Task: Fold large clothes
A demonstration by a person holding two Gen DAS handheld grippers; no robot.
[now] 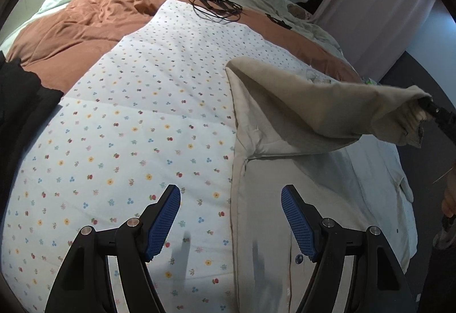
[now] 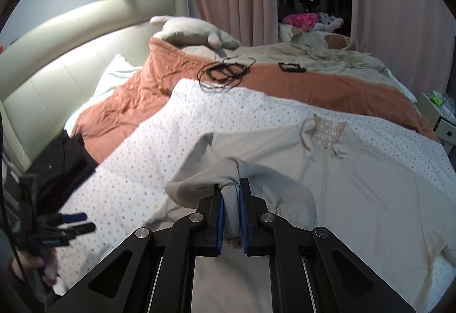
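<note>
Two grippers: my right gripper (image 2: 231, 184) clamps the beige shirt's (image 2: 356, 170) sleeve (image 2: 245, 170); left gripper (image 1: 230, 196) hovers above it, jaws apart.

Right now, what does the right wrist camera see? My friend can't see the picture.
The right gripper has its blue-padded fingers shut on a bunched sleeve of a beige shirt, lifting it off a flowery white quilt. The shirt lies spread out on a bed, collar away from the camera, with an orange blanket and black cords behind.
</note>
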